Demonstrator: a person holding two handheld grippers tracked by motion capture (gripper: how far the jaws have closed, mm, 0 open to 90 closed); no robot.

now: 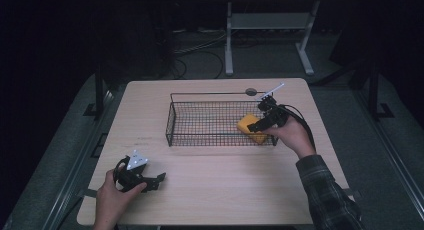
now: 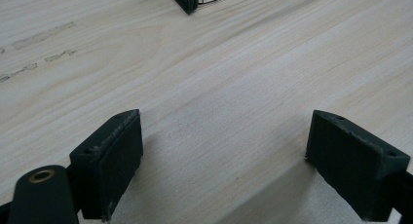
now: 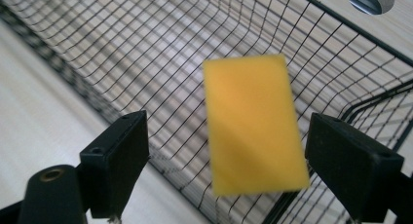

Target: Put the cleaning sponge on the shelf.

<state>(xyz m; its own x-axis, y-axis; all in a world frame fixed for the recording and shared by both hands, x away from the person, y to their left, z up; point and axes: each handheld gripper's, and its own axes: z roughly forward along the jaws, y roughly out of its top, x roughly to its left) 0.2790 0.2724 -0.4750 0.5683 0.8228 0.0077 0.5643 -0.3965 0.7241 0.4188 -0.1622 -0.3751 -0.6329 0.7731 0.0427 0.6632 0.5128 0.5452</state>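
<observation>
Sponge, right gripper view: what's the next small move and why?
Probably lift the right hand-held gripper straight up and back. Its jaws stand wide open, clear of the sponge on both sides, and the sponge sits inside the basket at its right end. The sponge looks blurred, so it may be mid-drop; I can't tell whether it rests on the mesh.

Left gripper (image 1: 159,180) rests low near the person's side, jaws spread wide; right gripper (image 1: 256,125) reaches forward, jaws likewise parted

Dark rm, grey floor (image 1: 350,120), white desk frame (image 1: 270,25)
</observation>
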